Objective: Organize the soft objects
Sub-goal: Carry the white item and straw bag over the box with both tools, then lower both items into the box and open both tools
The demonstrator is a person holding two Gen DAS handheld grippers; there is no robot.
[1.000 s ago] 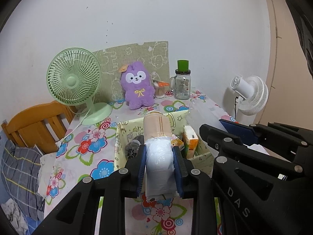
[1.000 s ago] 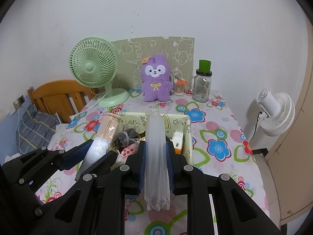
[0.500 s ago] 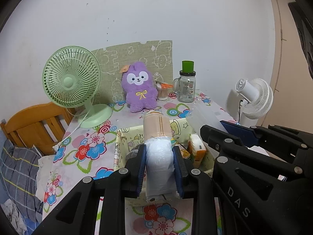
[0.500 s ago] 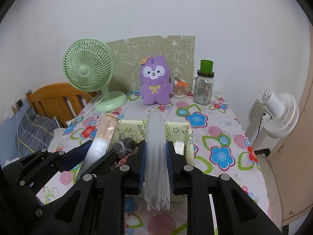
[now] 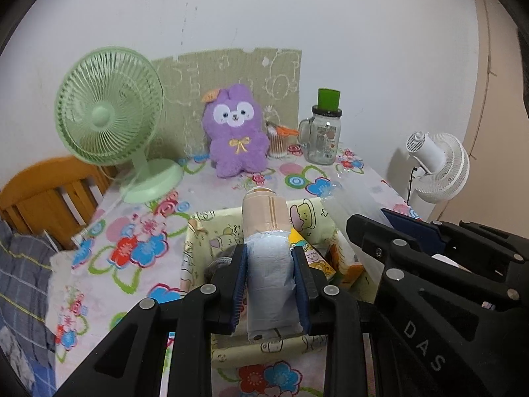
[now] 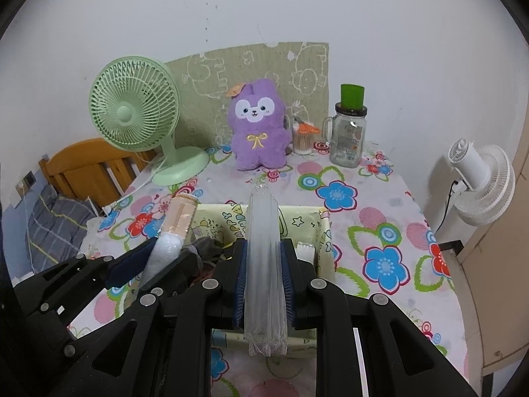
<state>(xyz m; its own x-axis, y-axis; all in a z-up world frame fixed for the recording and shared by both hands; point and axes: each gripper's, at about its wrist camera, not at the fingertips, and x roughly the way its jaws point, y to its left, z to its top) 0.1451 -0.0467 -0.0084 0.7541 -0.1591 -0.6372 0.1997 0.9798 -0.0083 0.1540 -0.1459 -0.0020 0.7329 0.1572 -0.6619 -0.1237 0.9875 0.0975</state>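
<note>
My left gripper point(image 5: 269, 264) is shut on a wrapped roll point(image 5: 267, 248), white at the near end and peach at the far end, held over the yellow cartoon-print fabric bin point(image 5: 211, 218). My right gripper point(image 6: 263, 271) is shut on a long clear plastic sleeve point(image 6: 264, 264), held over the same bin point(image 6: 297, 218). The bin holds grey cloth point(image 6: 205, 248), a cartoon packet point(image 5: 310, 254) and an orange pack point(image 5: 350, 261). A purple plush bunny point(image 6: 259, 125) sits upright at the back of the table. The left gripper with its roll point(image 6: 168, 241) shows at the left in the right wrist view.
A green desk fan point(image 6: 135, 115) stands at back left, a glass mug jar with green cup point(image 6: 348, 139) and a swab cup point(image 6: 302, 139) at back right. A wooden chair point(image 6: 86, 165) is left of the flowered table point(image 6: 380, 231); a white fan point(image 6: 479, 185) is right.
Both grippers have moved forward and lower over the bin, still holding the roll and the sleeve. The bin and the back of the table look nearer.
</note>
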